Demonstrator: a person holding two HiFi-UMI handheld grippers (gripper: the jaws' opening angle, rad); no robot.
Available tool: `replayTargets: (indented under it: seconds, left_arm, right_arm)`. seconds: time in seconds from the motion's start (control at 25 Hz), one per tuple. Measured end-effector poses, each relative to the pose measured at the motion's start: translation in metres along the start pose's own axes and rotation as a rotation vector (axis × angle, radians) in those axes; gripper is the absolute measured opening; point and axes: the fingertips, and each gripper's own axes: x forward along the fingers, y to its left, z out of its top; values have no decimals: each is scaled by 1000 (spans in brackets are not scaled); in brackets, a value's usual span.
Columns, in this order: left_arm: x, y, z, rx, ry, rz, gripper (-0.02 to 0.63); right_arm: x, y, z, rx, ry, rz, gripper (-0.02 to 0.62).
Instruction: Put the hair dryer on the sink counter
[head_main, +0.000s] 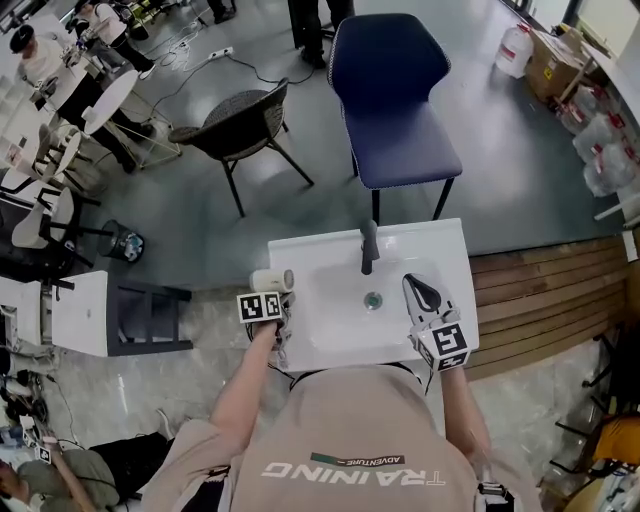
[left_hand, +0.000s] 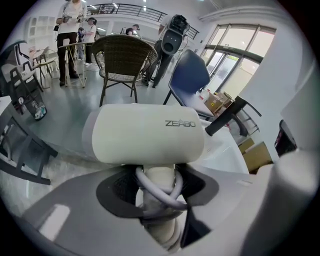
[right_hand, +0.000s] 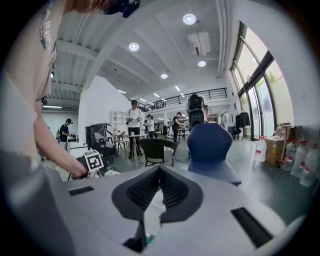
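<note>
White dryer is sitting crosswise in the middle of the left gripper view, barrel lying level, print on its right end, handle pointing down toward the camera. Grey cord is looping around the handle. Left gripper is clamping that handle, jaws standing wide and dark pads pressing on both sides of it.

In the head view the dryer is showing at the left edge of the white desk, center frame, just above the left gripper and its marker cube. Cannot tell if the dryer is touching the desk or hovering over it. A bare forearm is running down from that gripper toward the bottom of the frame.

Right gripper is hanging over the right side of the desk, right of the drain, well apart from the dryer. In the right gripper view its jaws are meeting at the tips, nothing between them.

Dark faucet is standing at the back of the basin, between the two grippers.

Above the desk in the head view, a blue chair is standing on the grey floor, a dark wicker chair to its left. People are standing at tables in the upper left corner. Boxes and clear jugs are sitting at the upper right.
</note>
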Motion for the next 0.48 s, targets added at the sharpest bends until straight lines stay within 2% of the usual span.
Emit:
replayTargets:
  seconds: [0.48]
  left_arm:
    - [14, 5, -3, -3, 66, 47, 216]
  right_arm:
    - [-3, -5, -1, 5, -9, -13, 6]
